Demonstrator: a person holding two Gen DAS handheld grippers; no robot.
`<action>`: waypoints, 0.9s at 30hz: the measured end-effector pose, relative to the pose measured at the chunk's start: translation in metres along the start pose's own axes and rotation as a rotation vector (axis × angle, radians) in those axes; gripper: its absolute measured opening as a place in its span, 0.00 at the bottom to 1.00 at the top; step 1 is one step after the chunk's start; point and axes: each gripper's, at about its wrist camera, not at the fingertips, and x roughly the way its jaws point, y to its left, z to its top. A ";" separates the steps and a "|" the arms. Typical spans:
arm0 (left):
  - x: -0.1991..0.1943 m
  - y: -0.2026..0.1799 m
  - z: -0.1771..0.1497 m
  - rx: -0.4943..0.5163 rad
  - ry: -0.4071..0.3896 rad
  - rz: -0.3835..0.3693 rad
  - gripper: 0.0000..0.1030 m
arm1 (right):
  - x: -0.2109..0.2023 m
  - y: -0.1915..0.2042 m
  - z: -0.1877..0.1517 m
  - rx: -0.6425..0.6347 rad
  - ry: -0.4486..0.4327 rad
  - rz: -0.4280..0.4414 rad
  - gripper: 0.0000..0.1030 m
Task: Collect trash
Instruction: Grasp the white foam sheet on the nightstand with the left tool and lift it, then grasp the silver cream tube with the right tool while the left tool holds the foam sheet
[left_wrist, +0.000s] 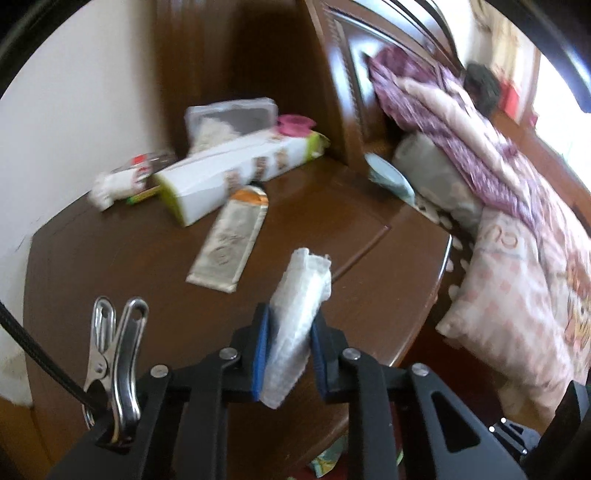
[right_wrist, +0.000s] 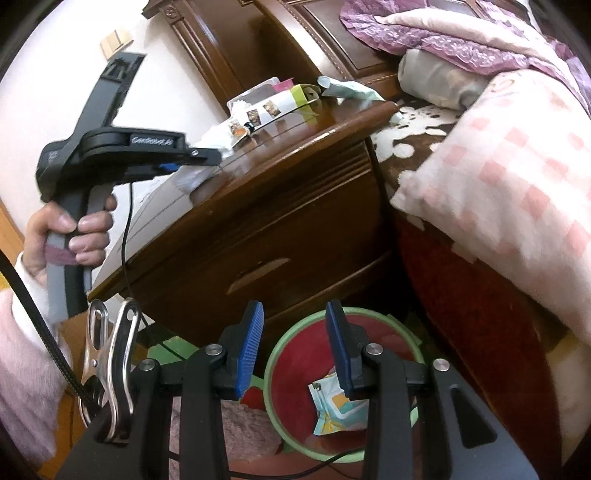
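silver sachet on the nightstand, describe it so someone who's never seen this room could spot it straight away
Start at the dark wooden nightstand beside the bed. Near the middle of its top, just in front of the long white and green carton, lies the silver sachet. It is the only flat, metallic packet there, with an orange band at its far end.

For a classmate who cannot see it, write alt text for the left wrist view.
The left tongs are shut on a crumpled white tissue above a brown wooden nightstand. Behind lie a flattened silver tube, a long white carton and a tissue pack; a bed with pink bedding stands at the right.
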 end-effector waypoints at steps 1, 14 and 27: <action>-0.004 0.006 -0.003 -0.029 -0.010 0.004 0.21 | 0.000 0.002 0.001 -0.005 -0.001 0.000 0.35; -0.027 0.076 -0.023 -0.300 -0.117 0.075 0.21 | -0.004 0.051 0.052 -0.134 -0.011 -0.028 0.35; -0.039 0.114 -0.040 -0.389 -0.132 -0.030 0.21 | 0.062 0.120 0.119 -0.255 0.004 -0.095 0.35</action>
